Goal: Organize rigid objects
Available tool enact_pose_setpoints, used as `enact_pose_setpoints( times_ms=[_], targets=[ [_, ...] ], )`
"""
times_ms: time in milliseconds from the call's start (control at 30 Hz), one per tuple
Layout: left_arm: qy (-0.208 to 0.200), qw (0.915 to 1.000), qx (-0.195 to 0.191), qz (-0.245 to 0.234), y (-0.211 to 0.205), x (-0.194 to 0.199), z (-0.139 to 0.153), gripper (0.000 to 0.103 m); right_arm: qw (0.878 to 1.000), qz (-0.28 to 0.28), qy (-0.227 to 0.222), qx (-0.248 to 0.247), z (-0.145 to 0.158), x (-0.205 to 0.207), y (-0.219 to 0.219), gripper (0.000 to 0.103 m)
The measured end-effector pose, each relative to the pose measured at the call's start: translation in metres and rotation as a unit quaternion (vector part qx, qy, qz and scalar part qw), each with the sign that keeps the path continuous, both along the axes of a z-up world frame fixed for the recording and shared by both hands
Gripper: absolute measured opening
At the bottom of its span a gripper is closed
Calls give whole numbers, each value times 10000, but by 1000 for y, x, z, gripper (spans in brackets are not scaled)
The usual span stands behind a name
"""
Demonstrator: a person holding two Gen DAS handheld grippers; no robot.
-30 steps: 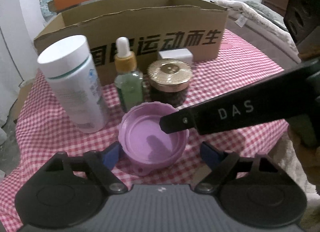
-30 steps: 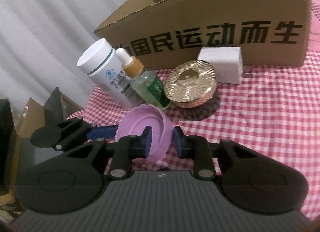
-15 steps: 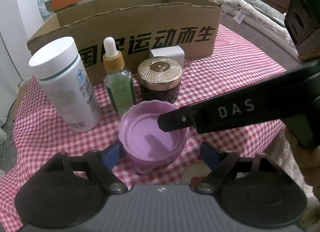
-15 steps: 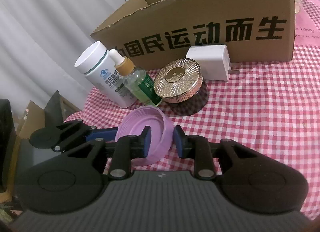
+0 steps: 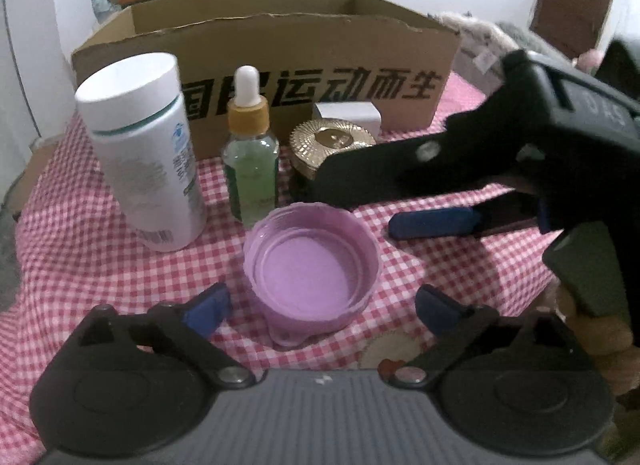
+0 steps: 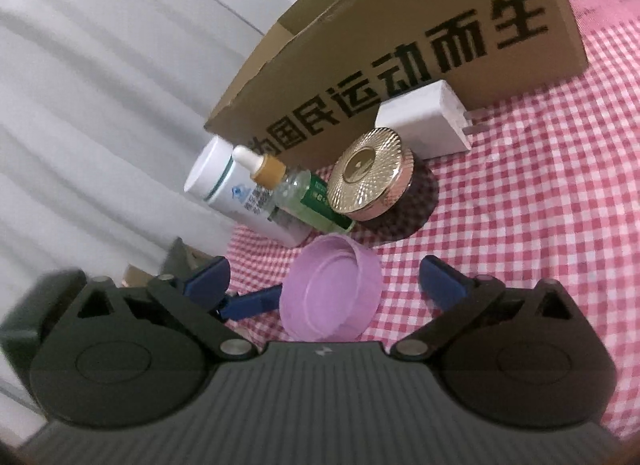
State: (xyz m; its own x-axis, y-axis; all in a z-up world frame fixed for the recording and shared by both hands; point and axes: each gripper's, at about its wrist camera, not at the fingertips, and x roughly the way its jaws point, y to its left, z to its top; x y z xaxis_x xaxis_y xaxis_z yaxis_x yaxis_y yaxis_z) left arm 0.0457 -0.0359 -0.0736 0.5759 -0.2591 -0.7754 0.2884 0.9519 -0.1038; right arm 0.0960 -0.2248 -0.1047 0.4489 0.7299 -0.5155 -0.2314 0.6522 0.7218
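A purple lid (image 5: 312,273) lies hollow side up on the red checked cloth, between the open fingers of my left gripper (image 5: 320,305). It also shows in the right wrist view (image 6: 332,289), free between the open fingers of my right gripper (image 6: 324,281). Behind it stand a white bottle (image 5: 140,153), a green dropper bottle (image 5: 250,161) and a gold-lidded jar (image 5: 332,145). A white charger (image 6: 424,125) lies against the cardboard box (image 5: 280,57). My right gripper (image 5: 400,201) hangs open just right of the lid.
The cardboard box (image 6: 400,45) with black characters stands open-topped along the back of the table. White curtains (image 6: 100,85) hang to the left. The table's front edge runs close under my left gripper; bedding lies beyond the right side.
My right gripper has opened and let go of the purple lid's rim, then pulled up and to the right. The lid now rests flat on the cloth.
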Motion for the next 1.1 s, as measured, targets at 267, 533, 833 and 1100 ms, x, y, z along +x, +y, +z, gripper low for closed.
enact_pose_setpoints(
  times_ms=[267,533,833,1100],
  targets=[
    [-163,9991,-391,-30,16,-7,-2,103,9996,-205,40,187,-3,-1,-2,102],
    [-176,9945,-1027,114,34,-13,0,103,9998,-135,-68,160,-4,0,2,102],
    [-165,9967,-794,66,26,-16,2,103,9997,-73,-182,130,-5,0,1,102],
    [-131,9976,-681,-14,21,-11,-1,103,9997,-105,-175,167,-5,-2,0,102]
  ],
)
